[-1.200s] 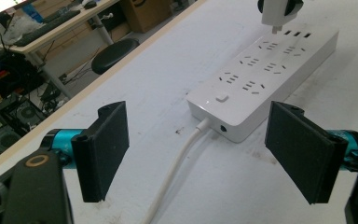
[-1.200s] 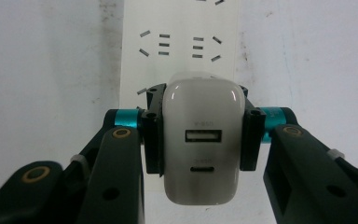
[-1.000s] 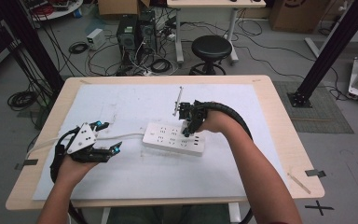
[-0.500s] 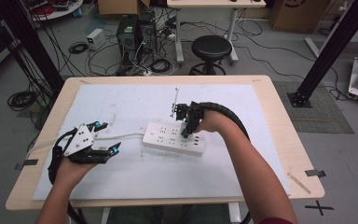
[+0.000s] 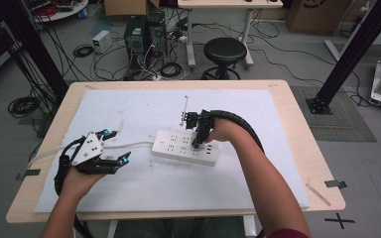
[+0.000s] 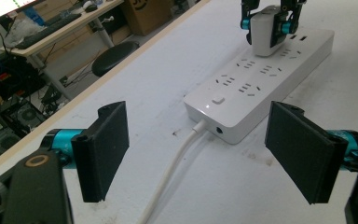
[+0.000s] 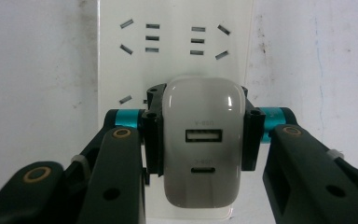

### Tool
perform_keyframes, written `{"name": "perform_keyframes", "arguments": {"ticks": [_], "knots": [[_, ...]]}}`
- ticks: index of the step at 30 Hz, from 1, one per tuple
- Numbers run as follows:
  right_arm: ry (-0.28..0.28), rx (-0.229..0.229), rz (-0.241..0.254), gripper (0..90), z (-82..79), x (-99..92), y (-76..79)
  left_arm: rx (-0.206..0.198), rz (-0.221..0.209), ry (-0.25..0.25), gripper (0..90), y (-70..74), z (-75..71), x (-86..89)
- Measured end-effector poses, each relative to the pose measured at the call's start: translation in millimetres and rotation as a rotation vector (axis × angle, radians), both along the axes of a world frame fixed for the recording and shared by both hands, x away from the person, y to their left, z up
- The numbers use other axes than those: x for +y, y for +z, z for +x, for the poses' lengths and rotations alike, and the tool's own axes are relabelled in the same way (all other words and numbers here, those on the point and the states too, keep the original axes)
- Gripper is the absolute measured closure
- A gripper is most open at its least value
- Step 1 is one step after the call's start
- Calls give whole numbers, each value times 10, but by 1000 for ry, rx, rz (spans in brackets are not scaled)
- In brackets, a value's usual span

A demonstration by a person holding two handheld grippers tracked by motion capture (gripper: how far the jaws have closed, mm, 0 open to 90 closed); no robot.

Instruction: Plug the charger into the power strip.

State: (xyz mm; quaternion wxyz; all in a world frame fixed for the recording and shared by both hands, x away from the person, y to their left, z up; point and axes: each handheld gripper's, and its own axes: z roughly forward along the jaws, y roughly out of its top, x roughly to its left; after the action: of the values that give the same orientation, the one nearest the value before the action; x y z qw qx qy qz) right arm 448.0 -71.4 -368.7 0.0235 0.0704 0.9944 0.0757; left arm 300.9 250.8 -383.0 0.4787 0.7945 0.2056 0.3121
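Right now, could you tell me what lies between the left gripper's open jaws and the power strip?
Bare white mat, crossed by the strip's white cable running to the power strip, seen in the left gripper view.

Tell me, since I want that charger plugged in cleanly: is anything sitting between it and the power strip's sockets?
Nothing visible. The right gripper holds the white charger directly over the power strip; the sockets beyond it are bare. The strip's cable runs off the far end, near the open left gripper.

White charger (image 7: 201,144), white power strip (image 5: 184,147) with grey slots and white cable (image 6: 173,173), white table cover (image 5: 144,188), black gripper jaws with teal fittings.
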Motion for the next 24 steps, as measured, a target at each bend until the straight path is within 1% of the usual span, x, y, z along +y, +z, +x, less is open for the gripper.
{"name": "perform_keyframes", "arguments": {"ticks": [1, 4, 6, 7, 8, 10, 11, 12, 13, 14, 15, 16, 17, 19, 20, 21, 22, 24], "knots": [[0, -14, -7, 638, -29, 16, -30, 0, 3, -3, 216, 9, -1, -10], [-1, -18, -10, 637, -27, 23, -34, -5, 9, -5, 216, 33, -11, -12], [-7, -20, 8, 635, -27, 2, -36, -6, 10, -3, 216, 44, -12, -5], [-10, -17, 19, 634, -24, -5, -41, -6, 3, -2, 216, 42, -8, -4], [-19, -17, 17, 633, -28, -10, -36, 1, 10, -3, 216, 46, -2, 8], [-29, -14, 33, 628, -18, -30, -38, 5, 10, 0, 216, 41, 9, 17], [-27, -21, 34, 624, -31, -28, -36, 5, 13, -1, 216, 40, 14, 22], [-23, -27, 28, 560, -35, -30, -33, 8, 16, 0, 216, 40, 18, 28], [-44, -48, 35, 435, -29, -45, -23, 9, 13, 1, 216, 40, 22, 32], [-94, -51, 69, 406, -22, -67, -3, 9, 11, 0, 216, 42, 29, 38], [-109, -44, 103, 396, -18, -99, 32, 11, 6, 1, 216, 43, 33, 41], [-110, -52, 126, 372, -29, -121, 54, 10, 5, 1, 216, 46, 43, 44], [-123, -64, 159, 364, -48, -157, 92, 11, 2, 2, 216, 50, 53, 45], [-142, -72, 226, 335, -73, -231, 147, 11, 3, 2, 216, 63, 73, 47], [-158, -76, 266, 325, -90, -273, 173, 13, -2, 1, 216, 70, 81, 44], [-180, -73, 298, 322, -118, -318, 202, 13, 2, -3, 216, 83, 90, 46], [-183, -76, 327, 312, -140, -365, 228, 13, -2, -4, 216, 91, 98, 43], [-216, -91, 391, 287, -194, -463, 279, 13, 3, -8, 216, 114, 111, 43]]}}
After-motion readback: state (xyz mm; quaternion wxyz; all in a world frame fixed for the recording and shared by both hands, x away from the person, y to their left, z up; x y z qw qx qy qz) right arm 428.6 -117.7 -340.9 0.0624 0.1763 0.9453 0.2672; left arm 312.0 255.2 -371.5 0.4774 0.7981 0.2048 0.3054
